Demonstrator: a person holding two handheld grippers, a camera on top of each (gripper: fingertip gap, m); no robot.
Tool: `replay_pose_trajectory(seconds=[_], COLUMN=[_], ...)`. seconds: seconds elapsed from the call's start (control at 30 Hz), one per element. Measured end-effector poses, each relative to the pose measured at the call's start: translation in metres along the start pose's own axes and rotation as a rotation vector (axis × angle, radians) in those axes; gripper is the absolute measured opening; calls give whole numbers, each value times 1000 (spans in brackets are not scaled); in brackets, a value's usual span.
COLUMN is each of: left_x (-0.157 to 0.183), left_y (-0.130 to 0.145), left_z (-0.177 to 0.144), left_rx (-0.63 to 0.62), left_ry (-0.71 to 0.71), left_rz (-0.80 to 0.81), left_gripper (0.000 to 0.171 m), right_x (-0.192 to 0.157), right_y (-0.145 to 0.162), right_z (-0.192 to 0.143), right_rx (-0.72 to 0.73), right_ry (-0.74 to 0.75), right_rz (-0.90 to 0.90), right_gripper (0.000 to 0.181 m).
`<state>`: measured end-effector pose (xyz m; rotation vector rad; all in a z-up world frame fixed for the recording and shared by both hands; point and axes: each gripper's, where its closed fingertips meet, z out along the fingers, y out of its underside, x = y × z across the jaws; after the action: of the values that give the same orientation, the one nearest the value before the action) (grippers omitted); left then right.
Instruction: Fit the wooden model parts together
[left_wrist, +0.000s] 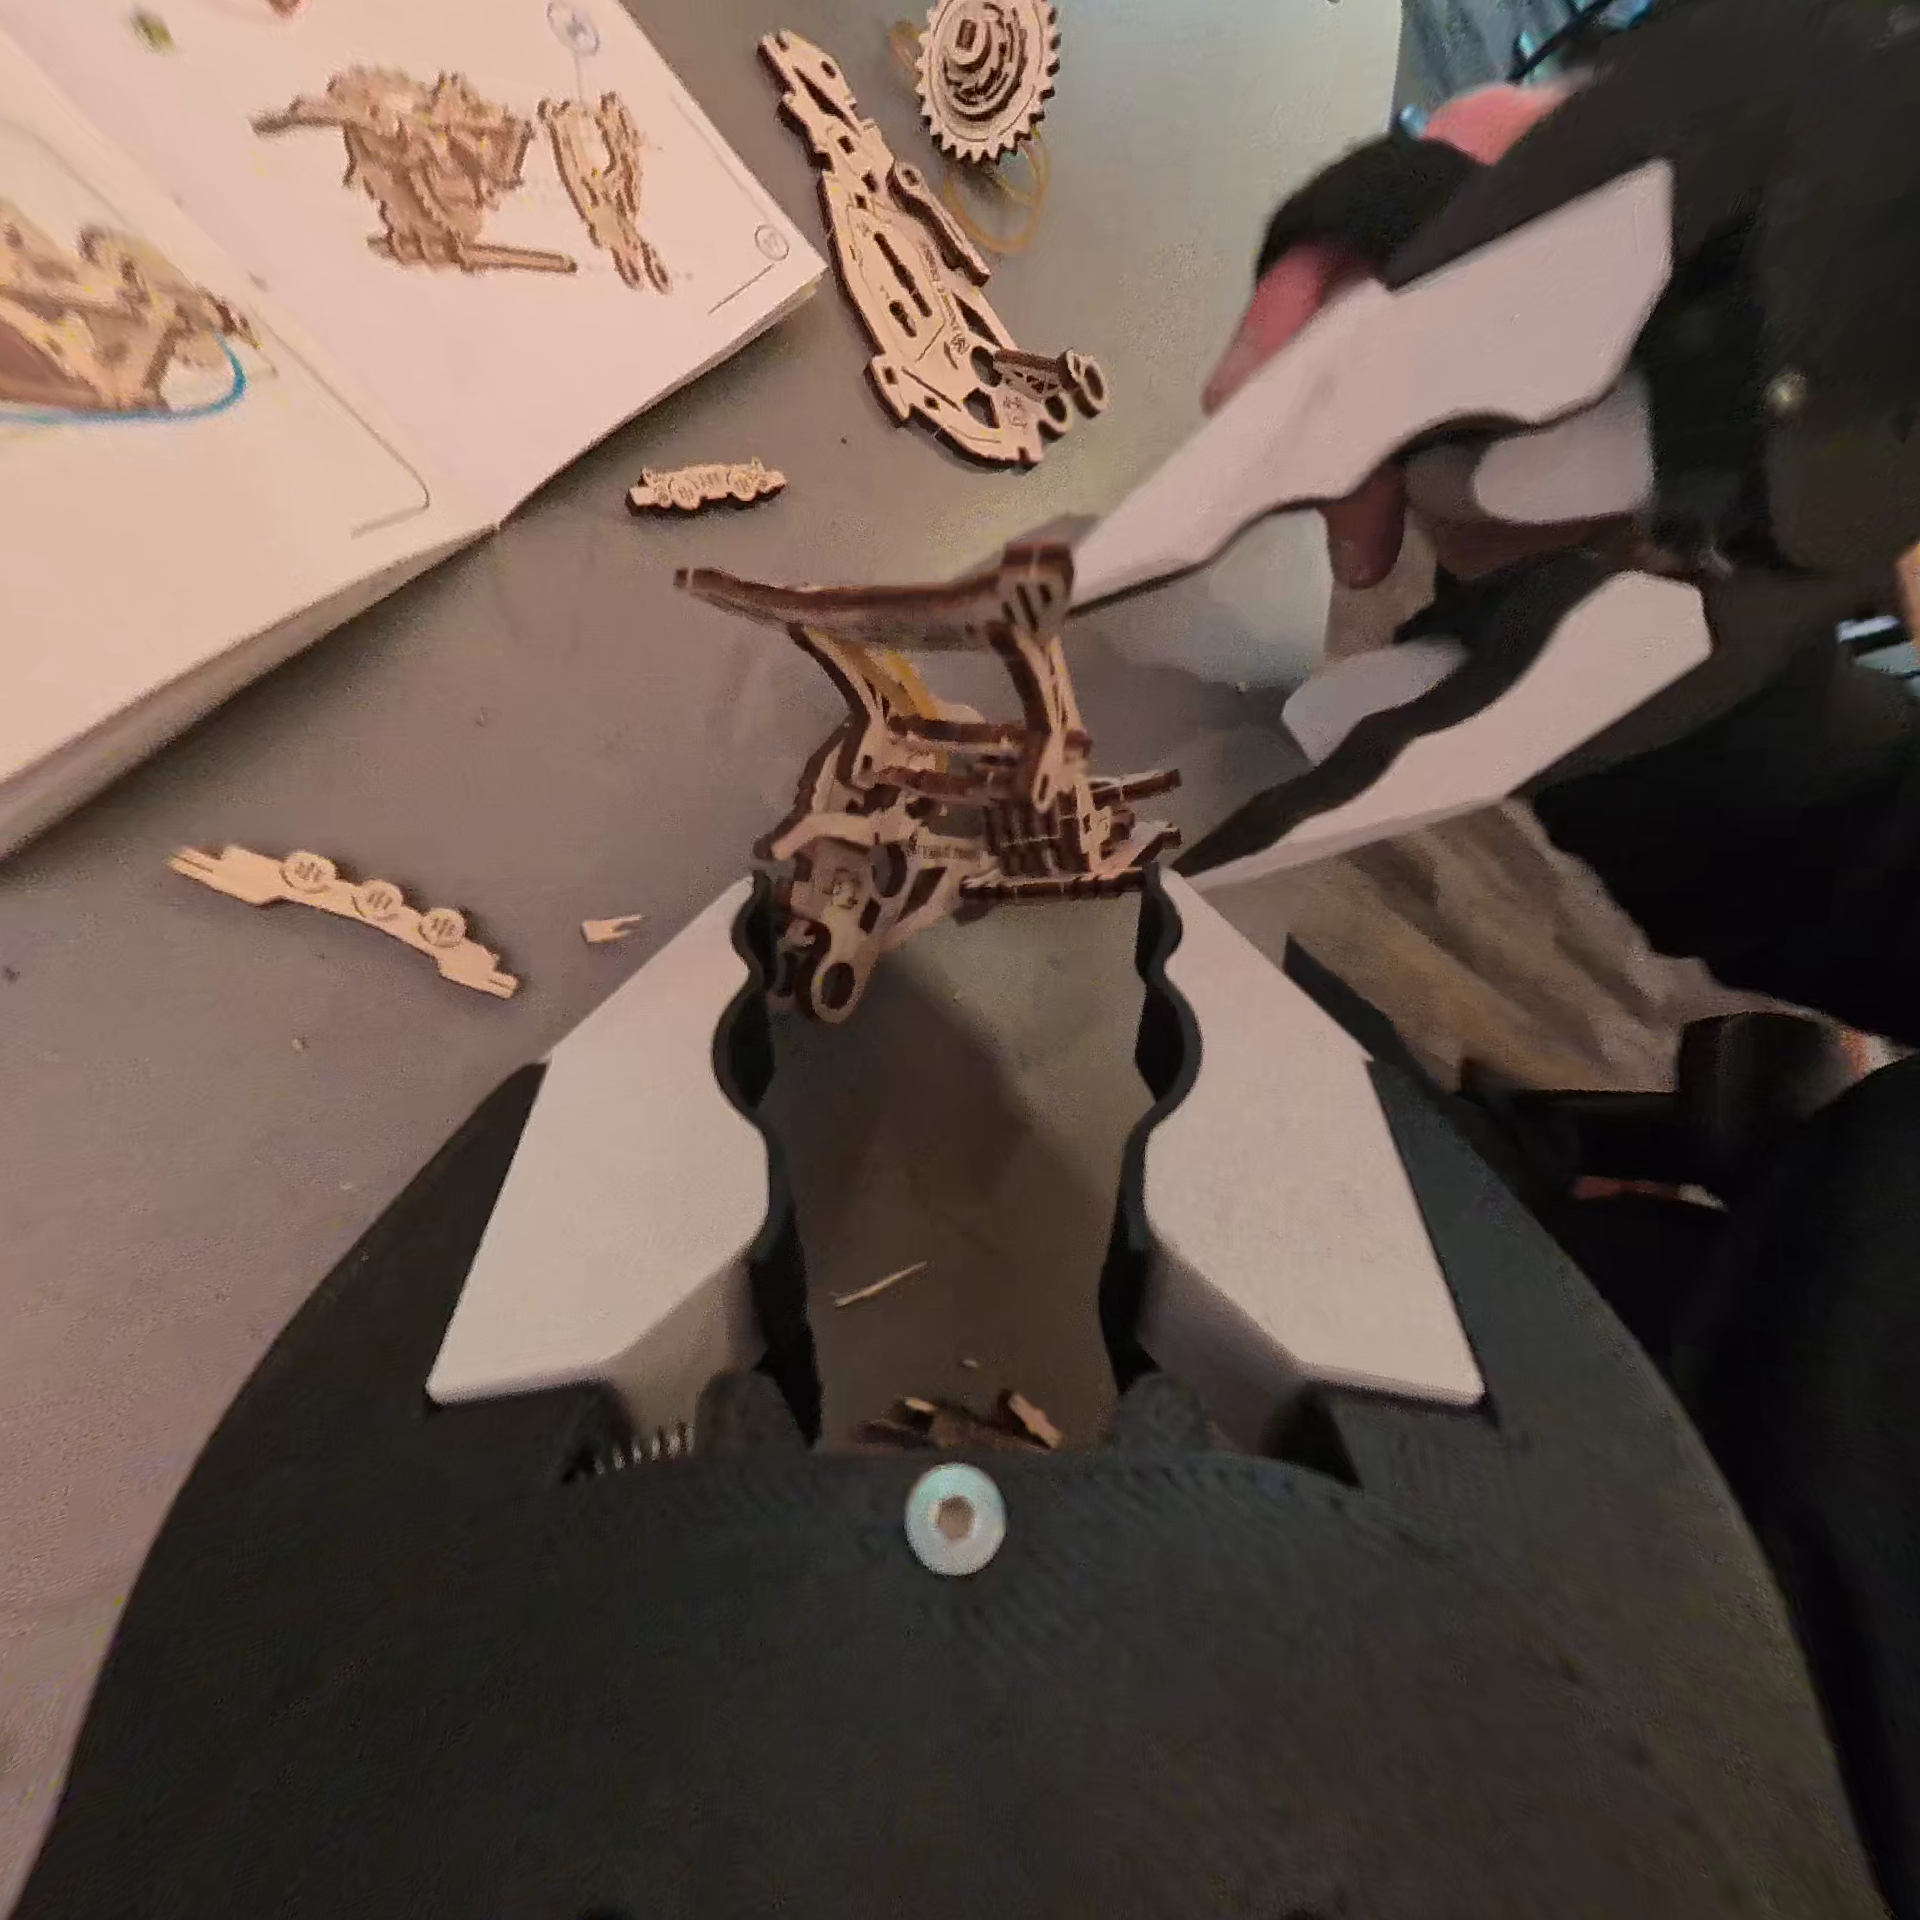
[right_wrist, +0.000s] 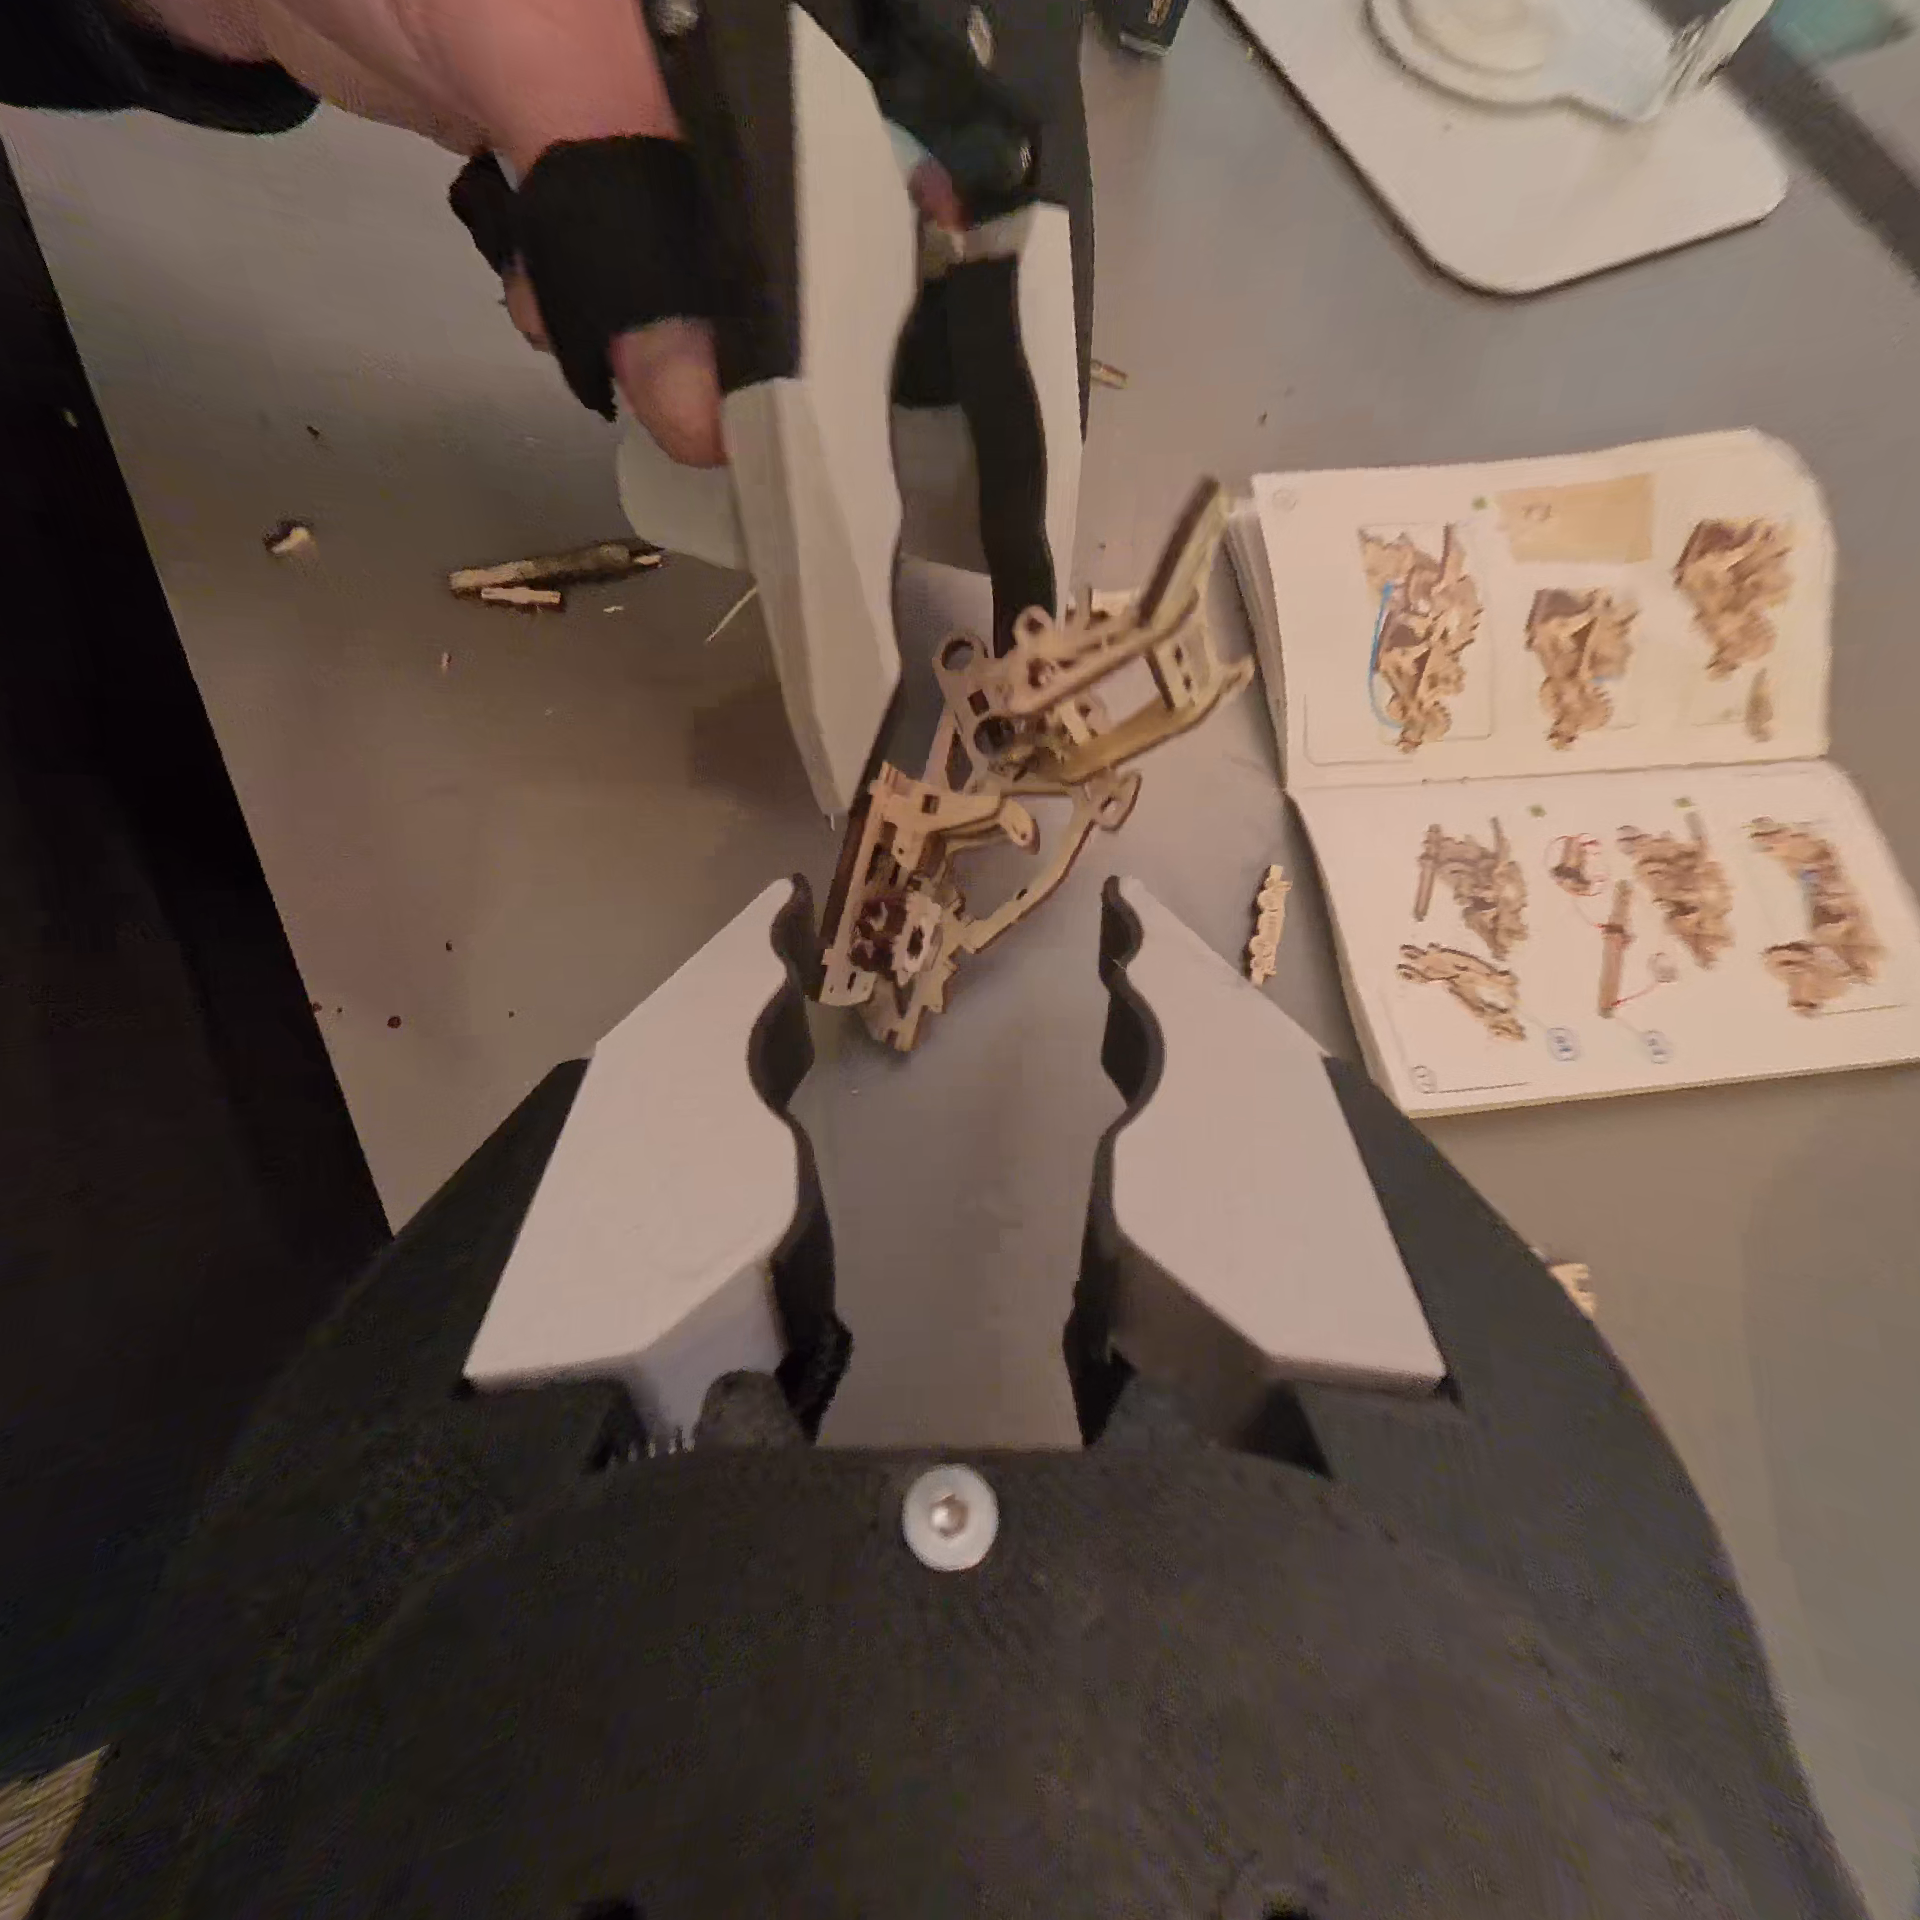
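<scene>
Grey tabletop (left_wrist: 436, 727) fills both views, littered with wood offcuts. At the left of the left wrist view lies one open instruction booklet (left_wrist: 343, 312), its pages printed with pictures of the model; near it on the left rests one long flat wooden strip (left_wrist: 343, 906) with three round marks, and farther off, toward the middle, one shorter strip (left_wrist: 707, 486). Beyond that lie one large flat wooden frame piece (left_wrist: 925, 281) and, at the far edge, one toothed wooden gear (left_wrist: 987, 78) with a rubber band (left_wrist: 1013, 203) beside it. At the centre, the part-built wooden model (left_wrist: 935, 790) is held off the table by the left gripper (left_wrist: 951, 883), whose two fingers stand fairly wide apart with the model's lower end between their tips and touching both of them. From the right the right gripper (left_wrist: 1122, 717) reaches in, its upper finger at the model's curved top piece and the lower one near the model's base; its jaws stand wide with the model sitting at the left finger's tip, and contact is unclear. A hand (left_wrist: 1351, 312) in a dark fingerless glove holds it. In the right wrist view a few wood scraps (right_wrist: 540, 577) lie at the far left, and one white tray-like object (right_wrist: 1538, 135), with a white dish on it, sits at the far right.
</scene>
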<state>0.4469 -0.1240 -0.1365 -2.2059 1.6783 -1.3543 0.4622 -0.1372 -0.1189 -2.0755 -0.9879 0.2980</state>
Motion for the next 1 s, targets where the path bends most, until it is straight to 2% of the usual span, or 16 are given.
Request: replay_pose_trajectory(seconds=[0.13,0.2,0.3,0.6,0.67,0.8,0.93,1.0], left_x=[0,1,0,-17,-24,-34,-37,-38], left_y=[-6,-11,-14,-3,3,5,4,2], left_z=[-1,-1,-4,-25,-27,-30,-27,-25], left_rx=[16,41,76,179,174,166,126,115], left_ry=[41,66,92,77,42,-28,-68,-72], left_rz=[-82,-102,-114,-133,-122,-51,34,68], left_gripper=[66,62,66,58,51,44,43,42], right_x=[-5,-7,-9,-11,-12,-14,-13,-12], right_y=[-2,-1,-1,-5,-8,-14,-13,-12], right_z=[1,4,7,10,10,12,16,18], right_rx=[-16,-20,-12,-29,-42,-83,-142,-172], right_ry=[21,19,3,-12,-7,18,51,67], right_rz=[-35,-31,-2,27,14,-41,-82,-99], right_gripper=[53,47,42,41,40,24,11,11])
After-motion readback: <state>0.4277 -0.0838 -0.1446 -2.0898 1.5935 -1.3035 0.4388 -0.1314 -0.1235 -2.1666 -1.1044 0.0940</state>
